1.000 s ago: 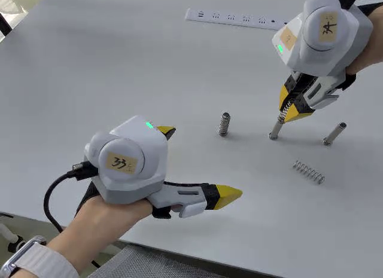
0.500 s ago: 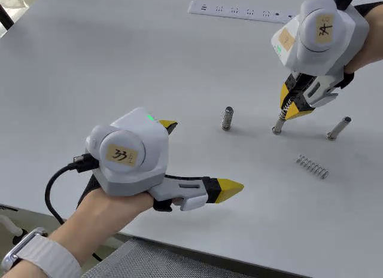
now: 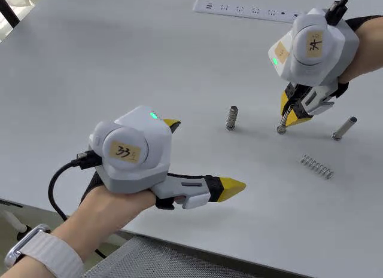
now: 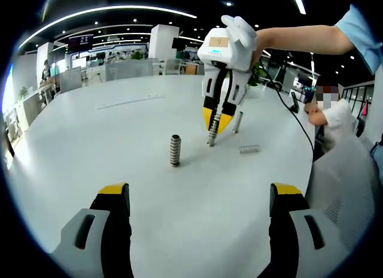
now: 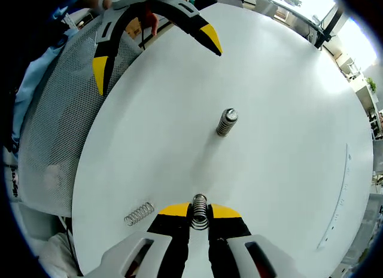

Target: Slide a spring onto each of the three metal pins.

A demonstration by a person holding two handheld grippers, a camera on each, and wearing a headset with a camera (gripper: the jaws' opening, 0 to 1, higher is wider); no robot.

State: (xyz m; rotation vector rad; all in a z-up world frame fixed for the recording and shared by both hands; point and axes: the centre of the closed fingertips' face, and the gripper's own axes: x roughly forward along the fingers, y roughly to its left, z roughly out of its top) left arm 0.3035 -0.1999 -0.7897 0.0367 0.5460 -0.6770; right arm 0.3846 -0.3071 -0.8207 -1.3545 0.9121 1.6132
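Observation:
Three metal pins stand on the white table [image 3: 119, 63]. The left pin [image 3: 231, 118] [image 4: 175, 150] [image 5: 226, 122] wears a spring. My right gripper [image 3: 290, 118] [image 4: 216, 119] [image 5: 199, 211] is shut on a spring [image 5: 199, 207], held down over the middle pin [image 3: 281, 129] [image 4: 211, 138], whose base alone shows. The right pin [image 3: 344, 128] [image 4: 238, 121] is bare. A loose spring [image 3: 316, 166] [image 4: 249, 149] [image 5: 139, 213] lies flat in front of it. My left gripper [image 3: 200, 155] [image 4: 200, 191] [image 5: 155, 51] hovers open near the front edge, nothing between its fingers.
A white power strip [image 3: 245, 11] lies at the table's far side. A grey mesh chair [image 3: 137, 260] sits below the front edge. A black cable [image 3: 57, 188] trails from the left gripper. A person [image 4: 332, 113] sits beyond the table in the left gripper view.
My right gripper has come down with its spring, so less of the middle pin shows below the tips. The left gripper has stayed about where it was.

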